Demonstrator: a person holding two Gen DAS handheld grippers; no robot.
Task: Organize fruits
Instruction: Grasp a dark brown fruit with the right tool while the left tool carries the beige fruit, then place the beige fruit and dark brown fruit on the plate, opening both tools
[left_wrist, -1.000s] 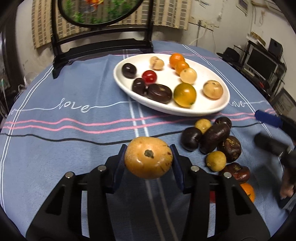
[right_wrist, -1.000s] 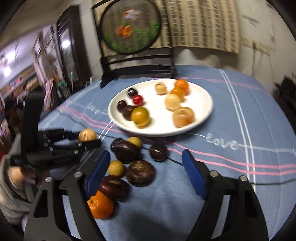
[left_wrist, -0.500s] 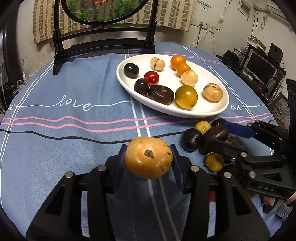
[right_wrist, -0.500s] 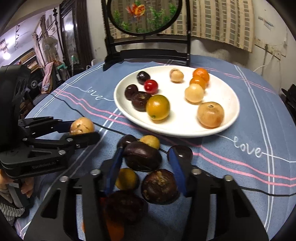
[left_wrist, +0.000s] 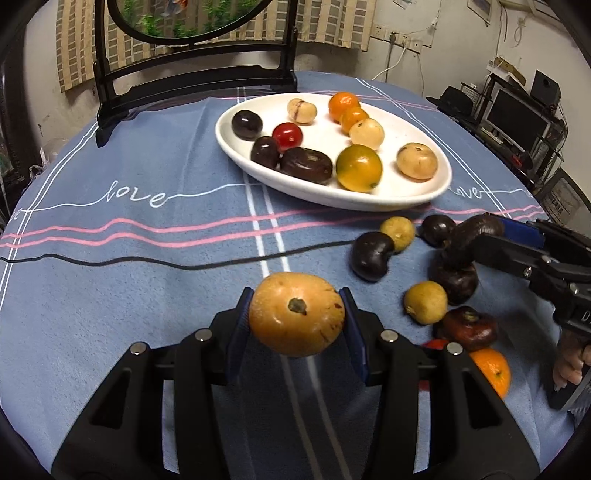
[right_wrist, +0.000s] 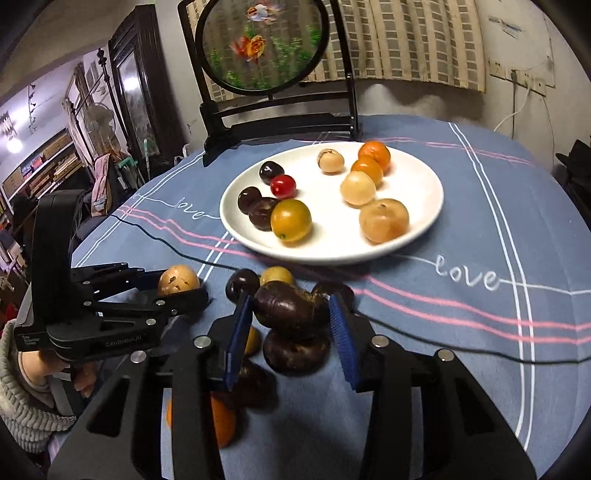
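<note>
My left gripper (left_wrist: 295, 299) is shut on a round tan-orange fruit (left_wrist: 295, 326) and holds it above the blue tablecloth; the same fruit (right_wrist: 178, 280) shows at the left of the right wrist view. My right gripper (right_wrist: 290, 301) has its jaws closing, with both blue pads pressing on a dark purple oblong fruit (right_wrist: 288, 308). That fruit hangs just over the loose pile (left_wrist: 456, 280). The white oval plate (left_wrist: 369, 201) lies beyond, with several dark, orange, tan and red fruits on it.
Loose fruits lie on the cloth by the right gripper: dark ones (left_wrist: 369, 254), yellow ones (left_wrist: 424, 301) and an orange (left_wrist: 495, 369). A black cable (left_wrist: 147, 263) crosses the cloth. A black stand with a round fish picture (right_wrist: 258, 48) rises behind the plate.
The right gripper came in over the loose pile, closed on the dark oblong fruit and raised it off the others. The left gripper kept still with its tan-orange fruit.
</note>
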